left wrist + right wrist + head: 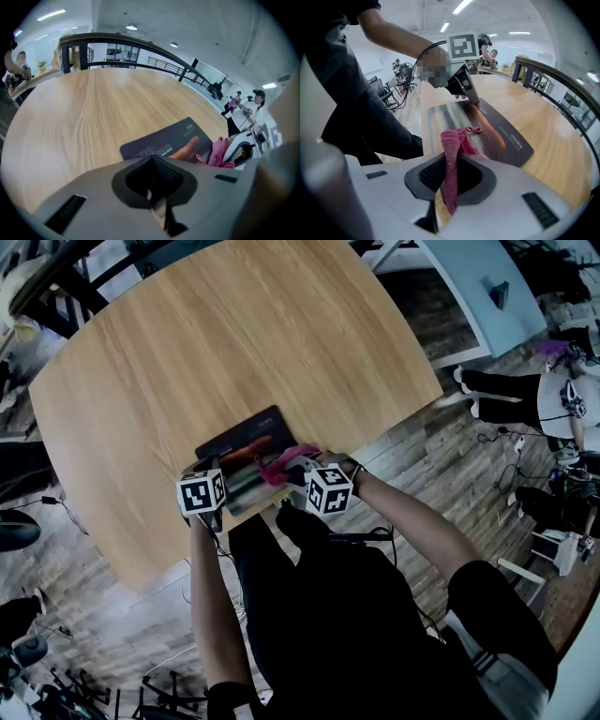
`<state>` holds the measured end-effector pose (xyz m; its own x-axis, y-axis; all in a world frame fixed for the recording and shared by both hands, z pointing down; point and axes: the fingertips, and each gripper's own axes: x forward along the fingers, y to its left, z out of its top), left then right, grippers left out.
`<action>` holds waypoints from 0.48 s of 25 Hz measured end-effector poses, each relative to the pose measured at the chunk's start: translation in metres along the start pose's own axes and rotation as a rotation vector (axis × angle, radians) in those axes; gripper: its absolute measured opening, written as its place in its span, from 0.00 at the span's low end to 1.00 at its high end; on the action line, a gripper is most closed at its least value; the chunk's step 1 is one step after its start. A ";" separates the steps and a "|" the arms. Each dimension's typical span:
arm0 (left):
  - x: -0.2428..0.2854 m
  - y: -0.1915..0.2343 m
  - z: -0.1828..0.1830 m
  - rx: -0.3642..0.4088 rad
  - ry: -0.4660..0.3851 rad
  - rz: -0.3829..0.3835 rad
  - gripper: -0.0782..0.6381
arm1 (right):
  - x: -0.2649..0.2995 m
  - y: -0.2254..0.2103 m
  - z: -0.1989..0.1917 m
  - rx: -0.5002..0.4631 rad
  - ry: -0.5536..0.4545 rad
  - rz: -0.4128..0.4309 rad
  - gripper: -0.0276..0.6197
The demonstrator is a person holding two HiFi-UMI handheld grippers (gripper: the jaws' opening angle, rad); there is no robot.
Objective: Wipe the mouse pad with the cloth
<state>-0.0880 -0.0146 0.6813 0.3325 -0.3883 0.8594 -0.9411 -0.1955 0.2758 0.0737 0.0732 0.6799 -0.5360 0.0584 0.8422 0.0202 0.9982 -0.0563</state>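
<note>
The right gripper [449, 174] has its jaws clamped on a pink knitted cloth [457, 143], which runs down between them and bunches in a soft fold above the tips, with a small loop lying over onto the dark rectangular mouse pad [508, 138] just ahead. The left gripper [154, 171] has its jaws pressed together, the tips meeting at the near left edge of that pad; whether they pinch the pad itself cannot be told. Seen from the right gripper view, the left gripper's tips rest against the pad's surface beside a blurred orange streak, and white print runs along the pad's far side. The pad lies flat at the near edge of the round light wooden table [234, 334], directly in front of the person, between the two marker cubes, and the cloth sits at its right end. The rest of the tabletop stretches away bare towards the far edge. Beyond it are a black railing [140, 44] and a grey plank floor [450, 456]
</note>
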 end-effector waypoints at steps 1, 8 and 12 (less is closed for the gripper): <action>0.000 0.000 0.000 -0.006 -0.003 -0.001 0.14 | 0.000 0.003 -0.001 -0.002 0.000 0.003 0.13; 0.000 -0.001 0.000 -0.006 -0.014 0.012 0.14 | -0.003 0.019 -0.007 -0.007 -0.002 0.008 0.13; 0.000 0.000 0.001 -0.005 -0.022 0.022 0.14 | -0.004 0.028 -0.010 -0.001 -0.004 0.015 0.13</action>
<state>-0.0884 -0.0153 0.6812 0.3126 -0.4125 0.8557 -0.9486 -0.1820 0.2588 0.0845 0.1008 0.6802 -0.5393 0.0736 0.8389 0.0293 0.9972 -0.0687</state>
